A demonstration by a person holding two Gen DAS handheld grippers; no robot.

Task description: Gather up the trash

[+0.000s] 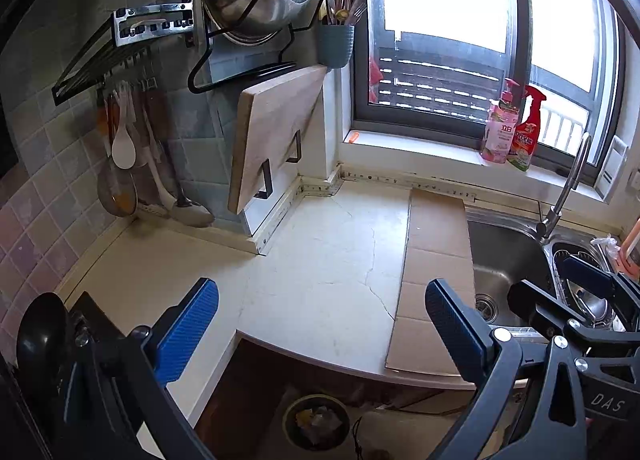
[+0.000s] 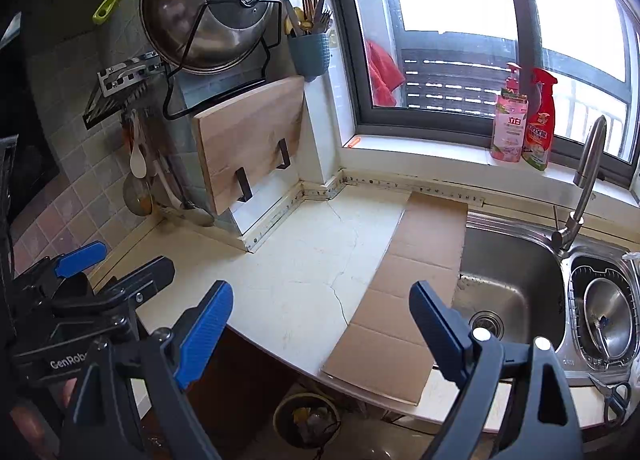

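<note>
Claws held wide apart, empty, above the counter (image 1: 320, 260).
Left claw (image 1: 320, 324) and right claw (image 2: 320, 328) grip nothing; cardboard sheet (image 2: 404, 284) lies flat left of sink (image 2: 496, 292); trash bin (image 2: 306, 416) sits on the floor, near.

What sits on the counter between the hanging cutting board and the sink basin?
Only a flat cardboard sheet, lying against the sink; between it and the cutting board the counter is bare. Both wrist views show this.

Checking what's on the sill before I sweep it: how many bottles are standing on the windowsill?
2: a pink pump bottle and a red spray bottle, side by side on the windowsill behind the faucet. None seem hidden.
</note>
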